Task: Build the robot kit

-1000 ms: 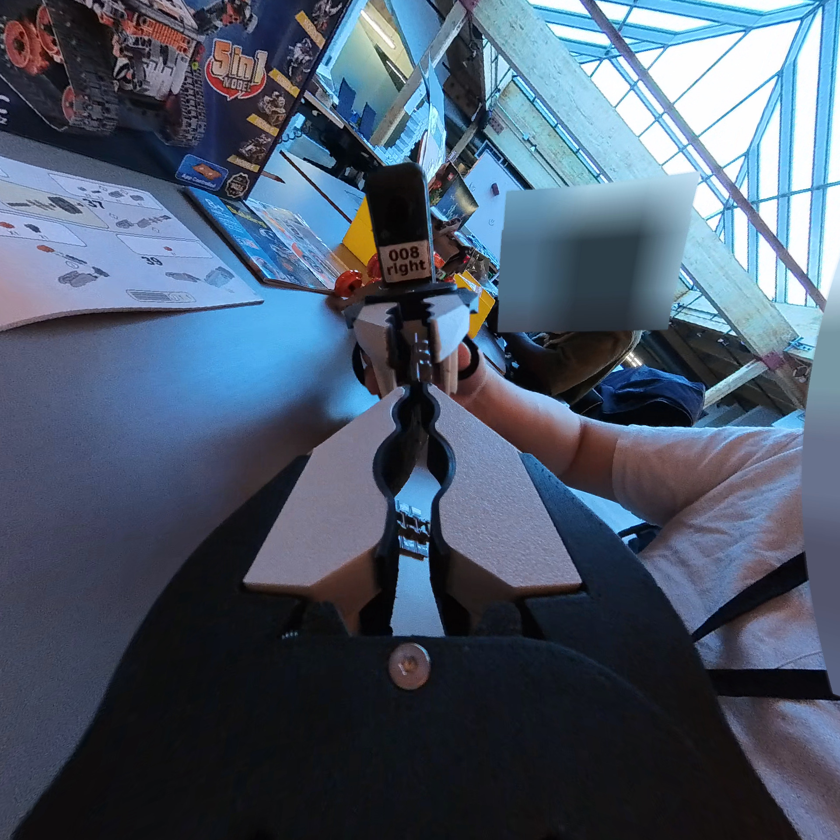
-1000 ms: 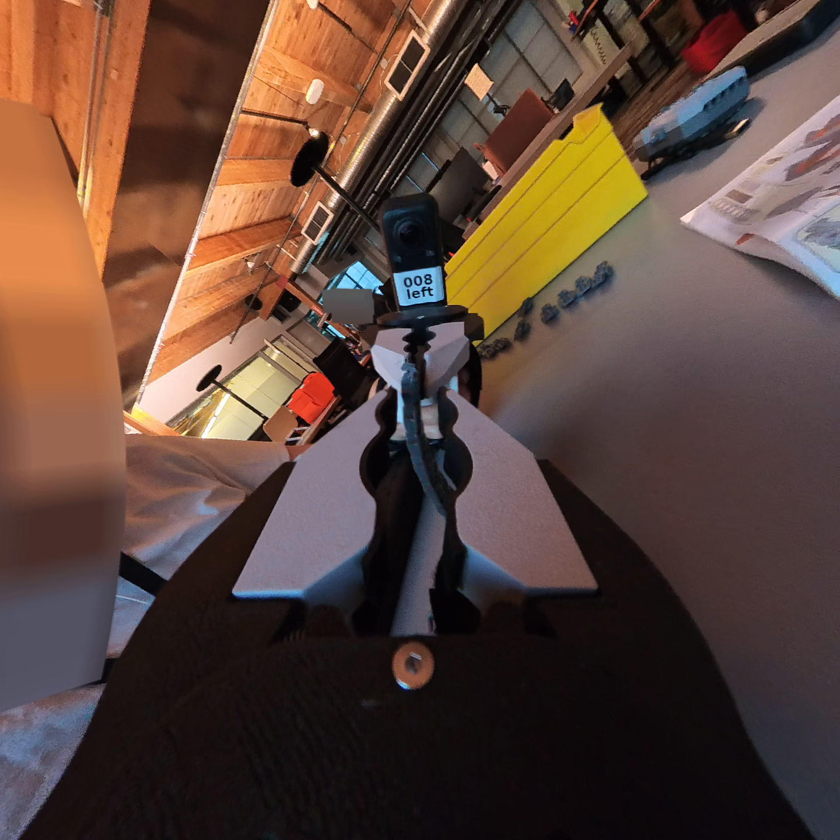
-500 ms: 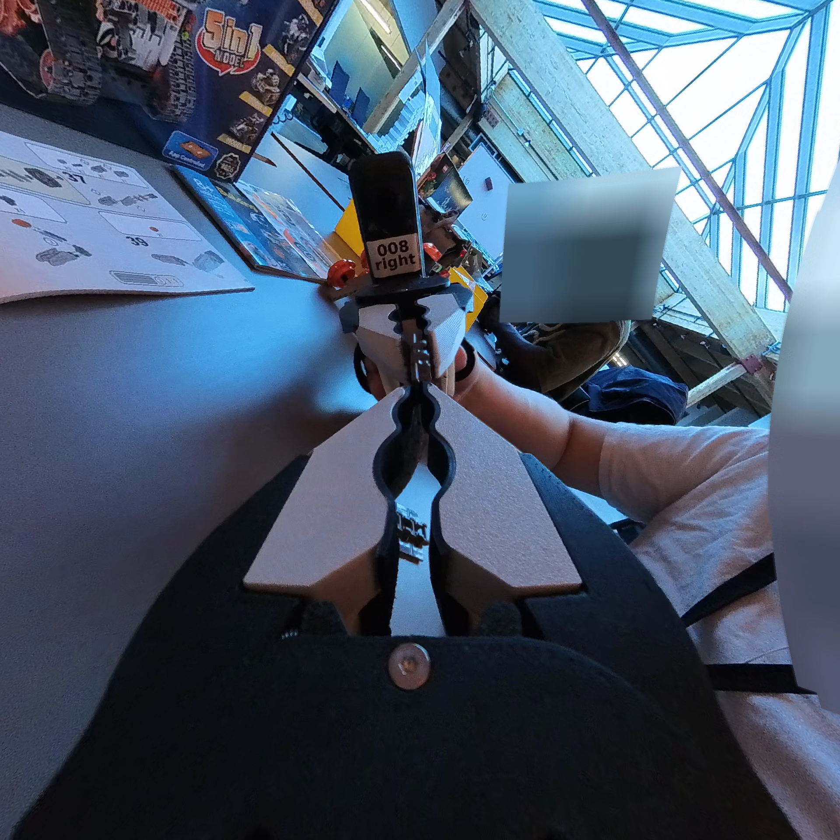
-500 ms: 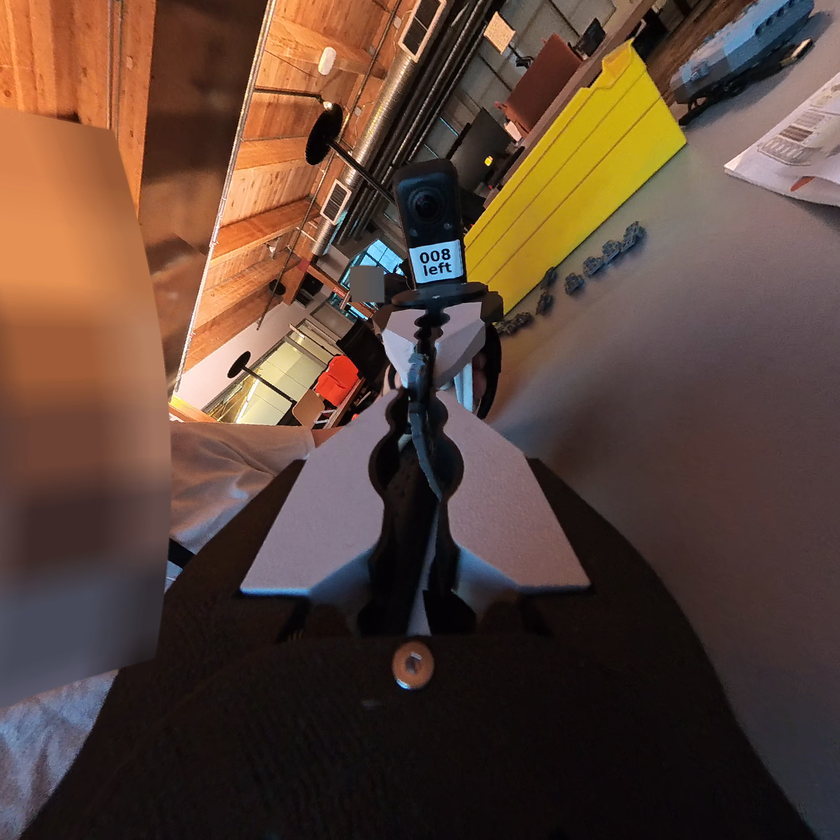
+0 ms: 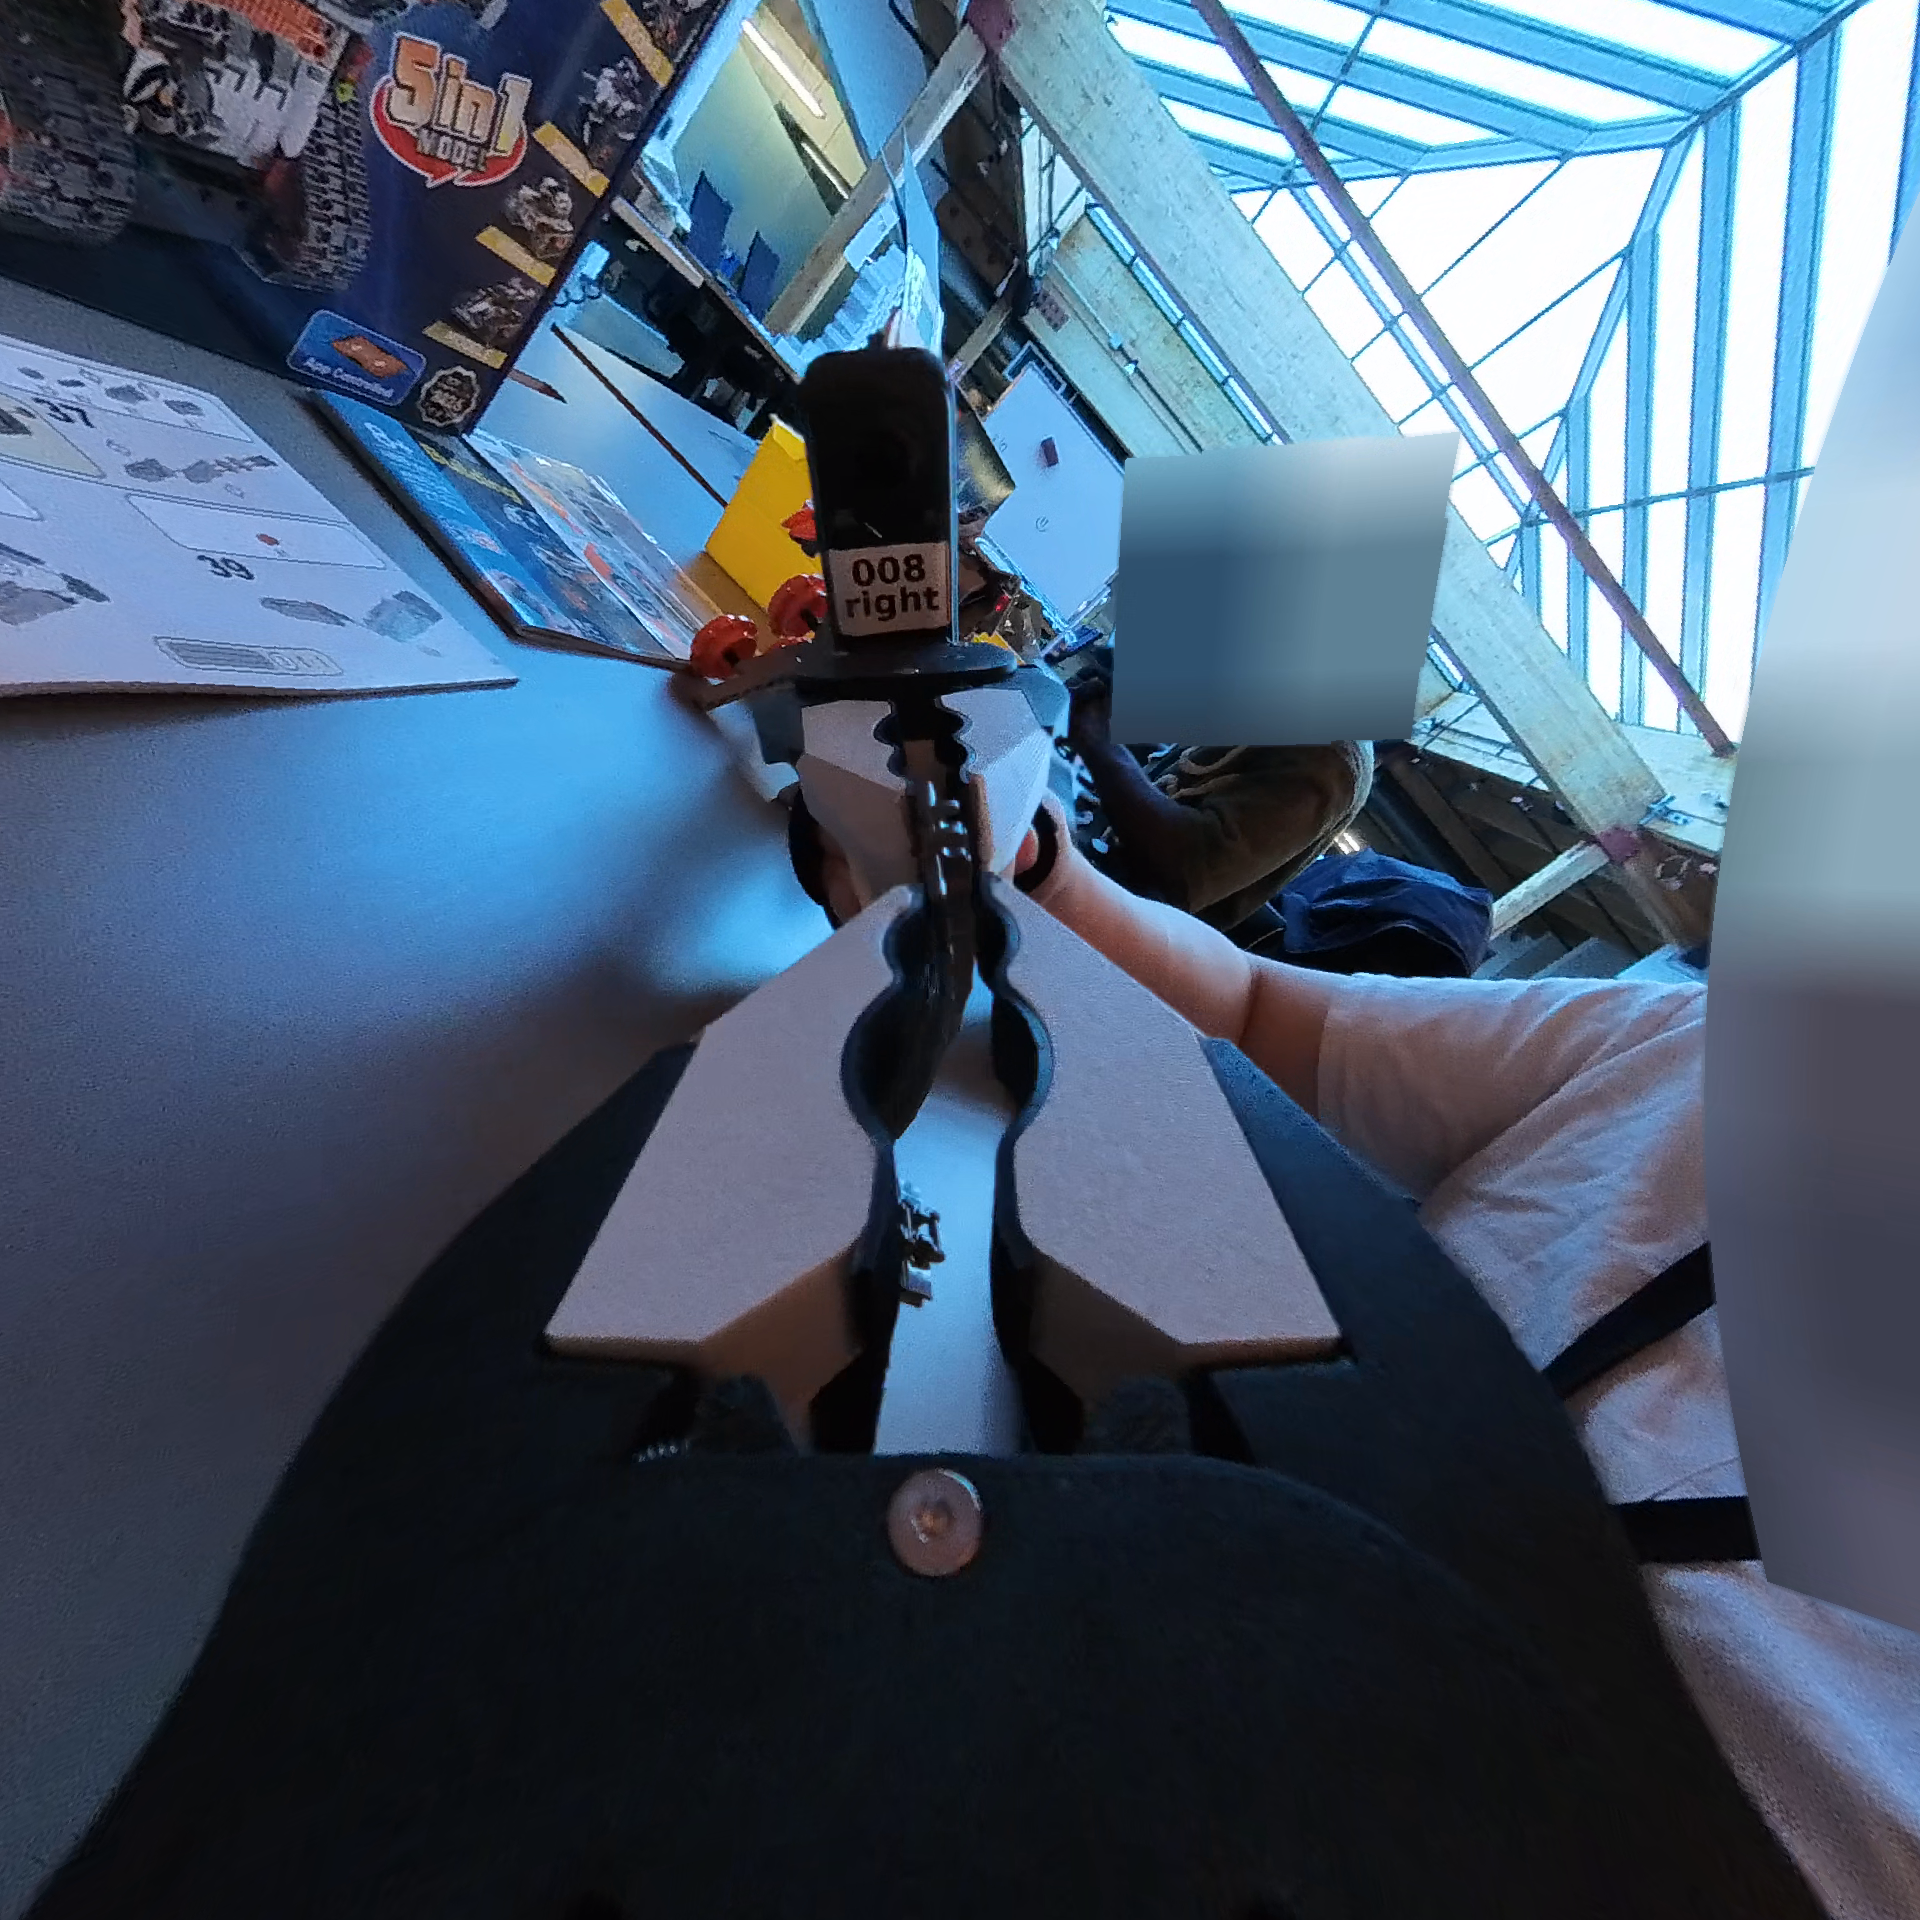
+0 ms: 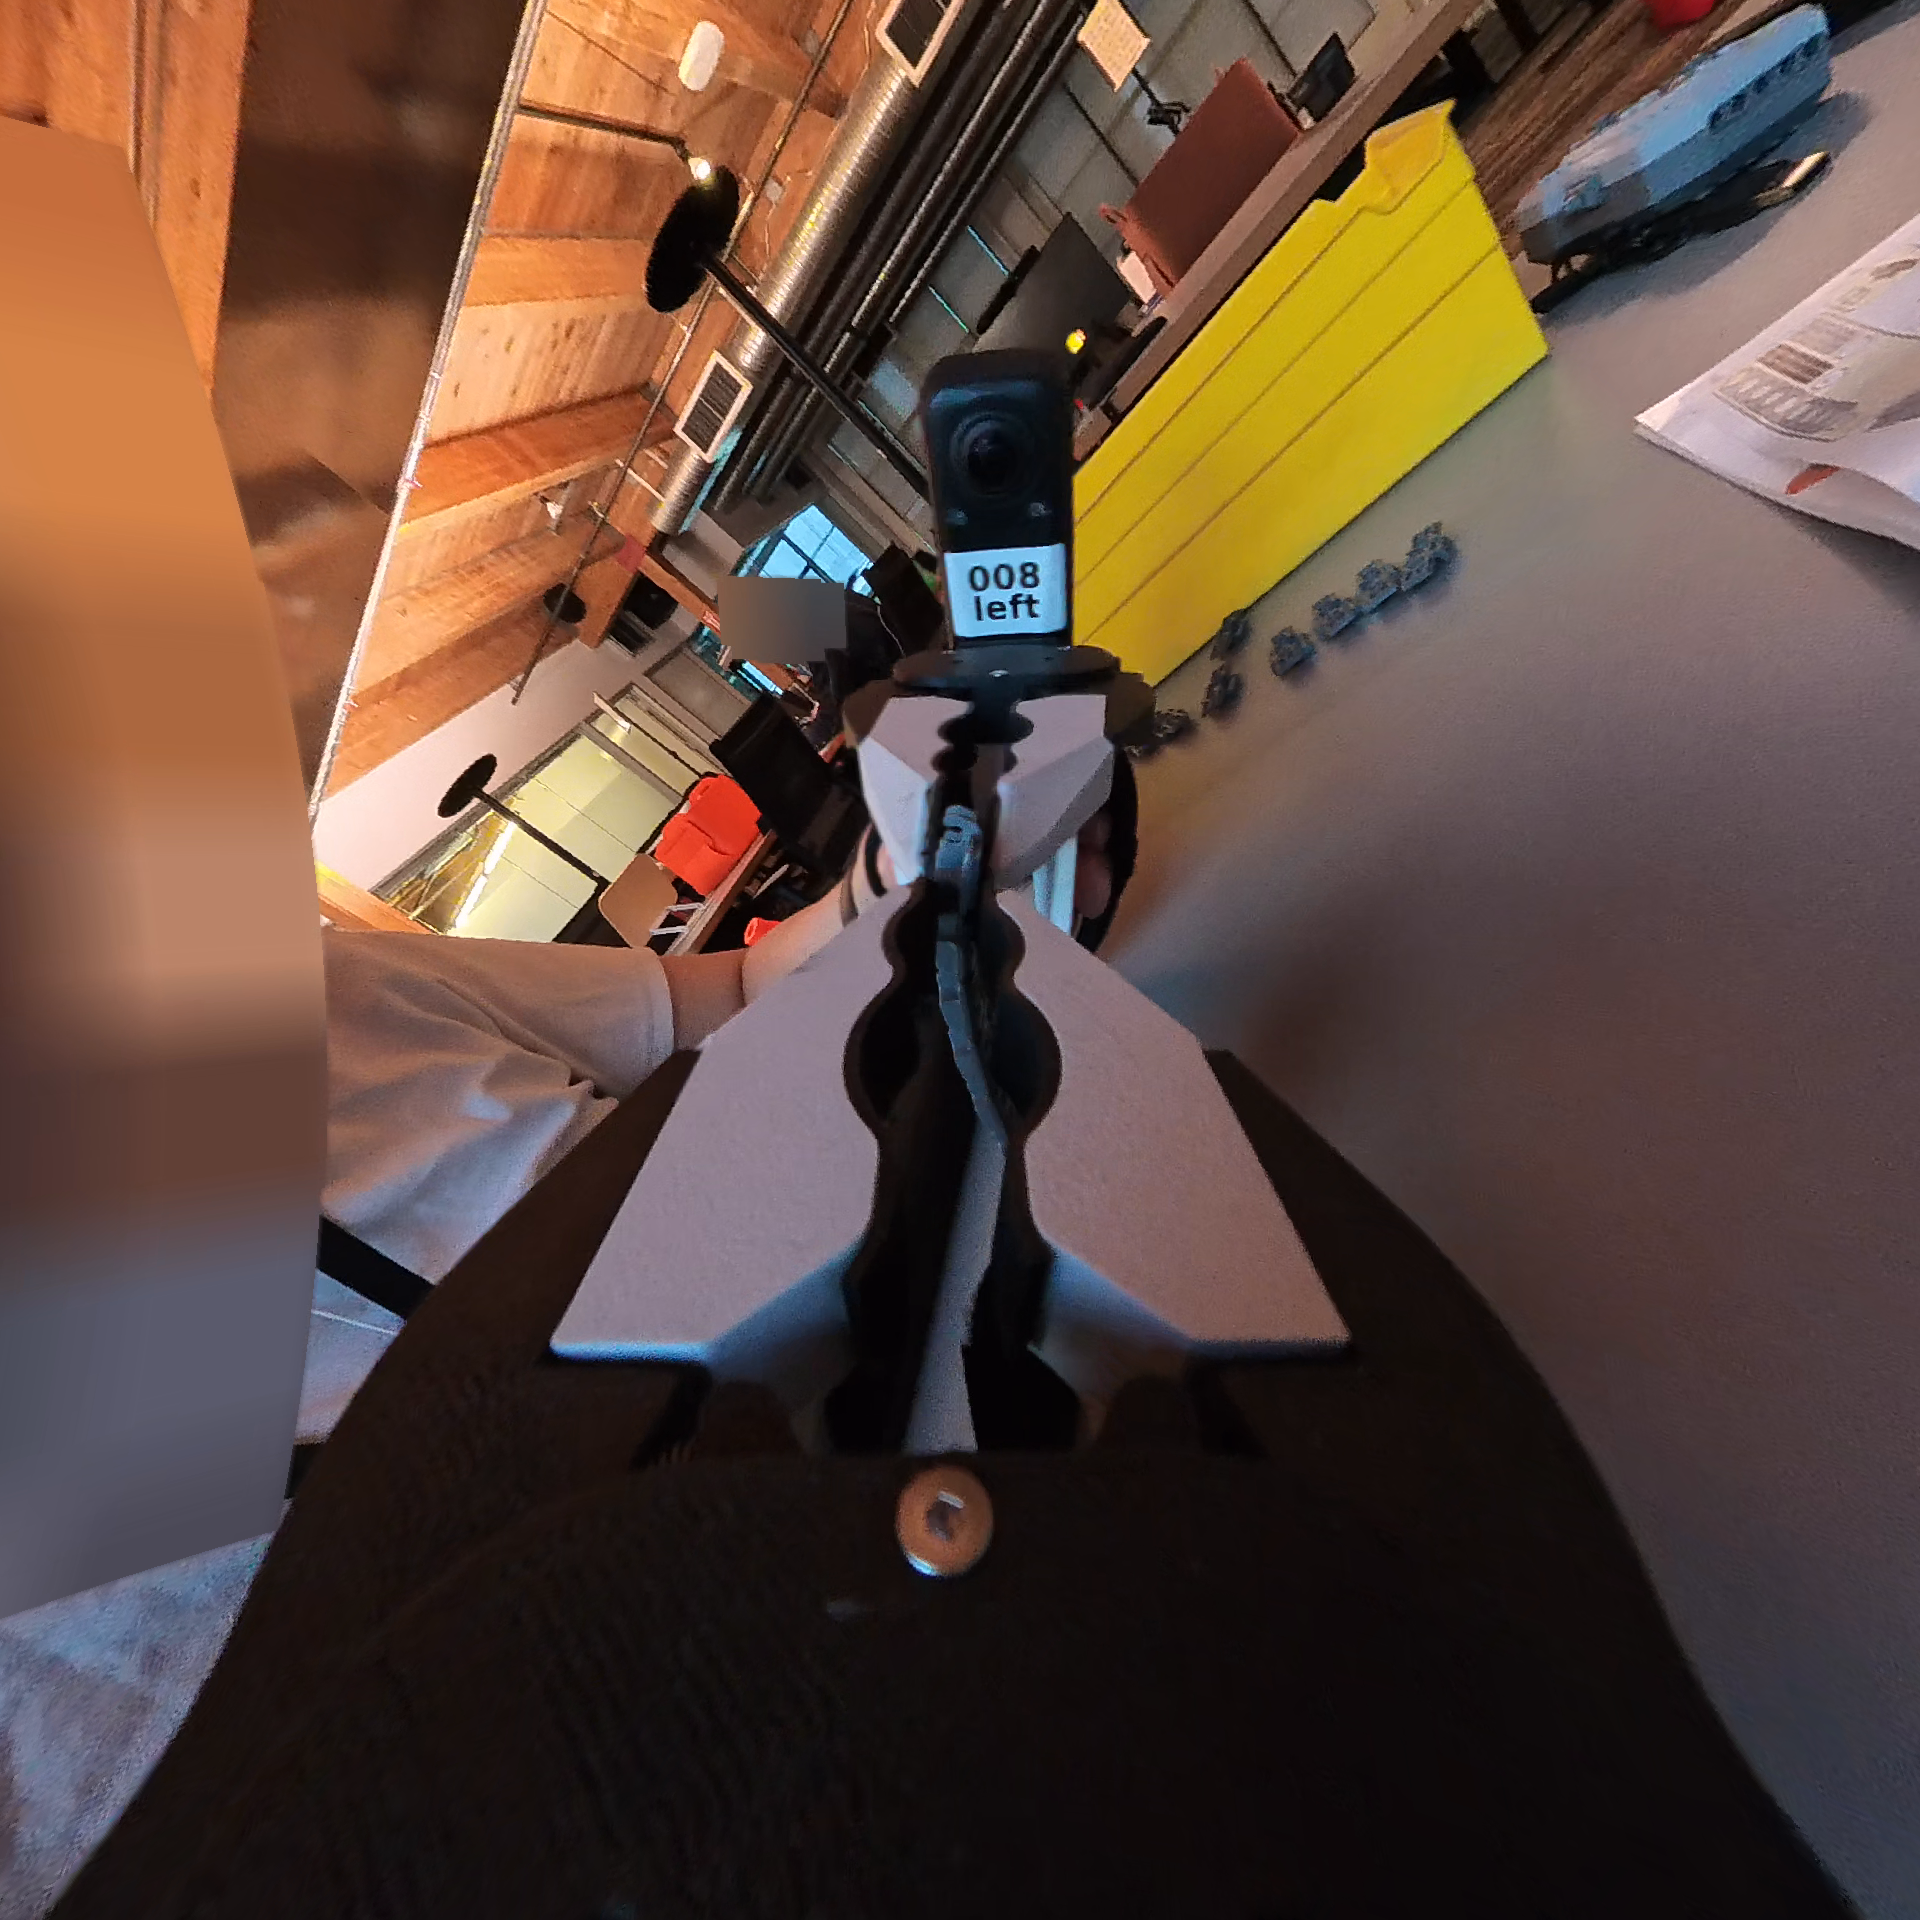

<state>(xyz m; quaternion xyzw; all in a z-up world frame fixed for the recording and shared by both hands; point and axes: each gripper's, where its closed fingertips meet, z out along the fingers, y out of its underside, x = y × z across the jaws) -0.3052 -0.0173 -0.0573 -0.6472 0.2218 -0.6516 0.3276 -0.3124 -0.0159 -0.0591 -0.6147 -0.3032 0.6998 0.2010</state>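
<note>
grey plastic fingers of the left gripper [image 5: 940, 914] are seen closed on one end of a dark toothed strip [image 5: 928, 1018], a chain of small linked pieces. the strip runs straight between the two grippers, which are pointed tip to tip above a grey table [image 5: 312, 935]. the other end of the strip is pinched in the closed fingers of the right gripper [image 6: 961, 914]. in the left wrist view the right gripper [image 5: 935, 821] is shown facing back, with a black camera [image 5: 878, 499] mounted on top and a labelled tag below it; a bare hand [image 5: 1049, 883] is wrapped around it. in the right wrist view the left gripper [image 6: 971, 821] is shown the same way, with the strip [image 6: 971, 1029] running from it.

on the table to one side, an open instruction booklet [image 5: 208, 561] is laid flat, beside a printed toy box [image 5: 343, 177] and a few orange wheels [image 5: 724, 641]. on the other side, a yellow bin [image 6: 1320, 416] is set near a loose row of small grey pieces [image 6: 1351, 613].
</note>
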